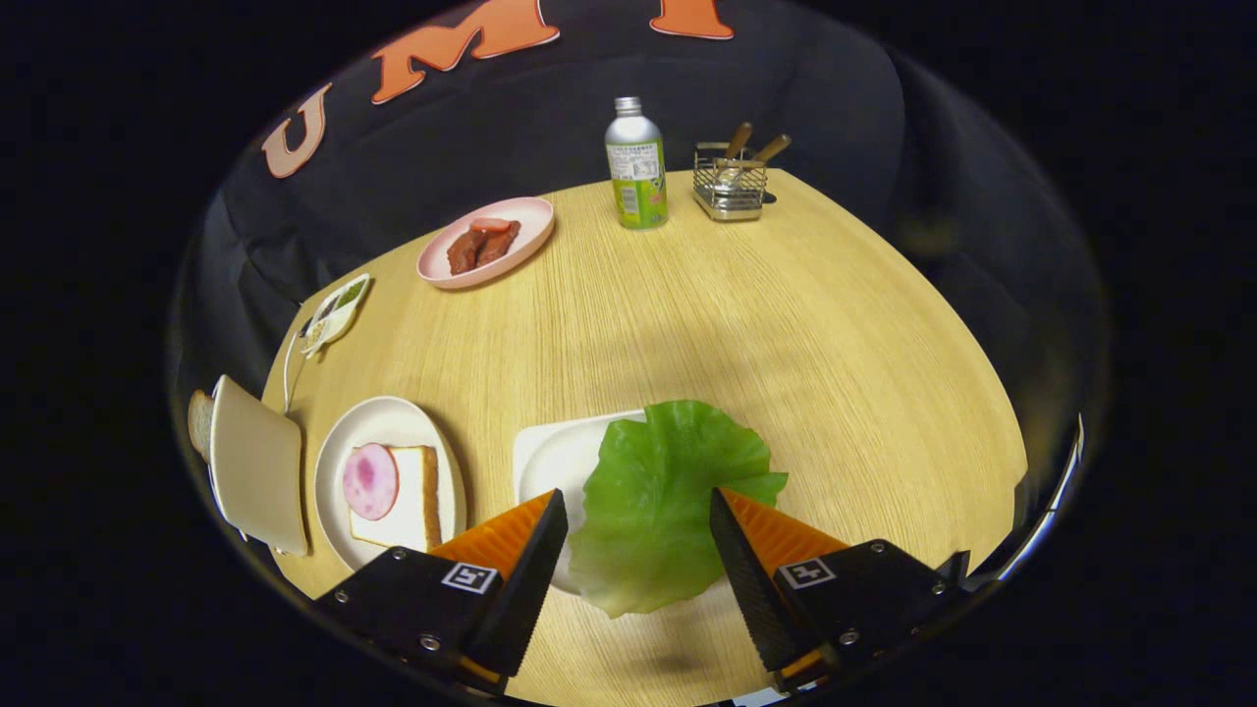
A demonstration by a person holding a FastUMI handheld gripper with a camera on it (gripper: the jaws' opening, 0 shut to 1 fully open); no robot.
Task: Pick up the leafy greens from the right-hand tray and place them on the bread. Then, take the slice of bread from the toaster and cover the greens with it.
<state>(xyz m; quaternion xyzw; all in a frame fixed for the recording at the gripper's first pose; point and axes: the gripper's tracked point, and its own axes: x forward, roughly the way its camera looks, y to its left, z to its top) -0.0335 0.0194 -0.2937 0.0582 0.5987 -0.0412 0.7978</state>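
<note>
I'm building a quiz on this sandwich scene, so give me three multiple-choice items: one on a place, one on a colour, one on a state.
1. Where is the lettuce leaf?
A. between the fingers of the hand-held gripper, over the white tray
B. on the pink plate
C. in the wire basket

2. What colour is the plate with the dark meat pieces?
A. green
B. pink
C. blue

3. How does the bread slice on the white plate look?
A. bare
B. covered with lettuce
C. topped by a round ham slice

Key: 1 A, the leaf lies in the gap between the fingers; 2 B, its rim is pink; 3 C, the ham rests on the bread, with no greens there yet.
</note>
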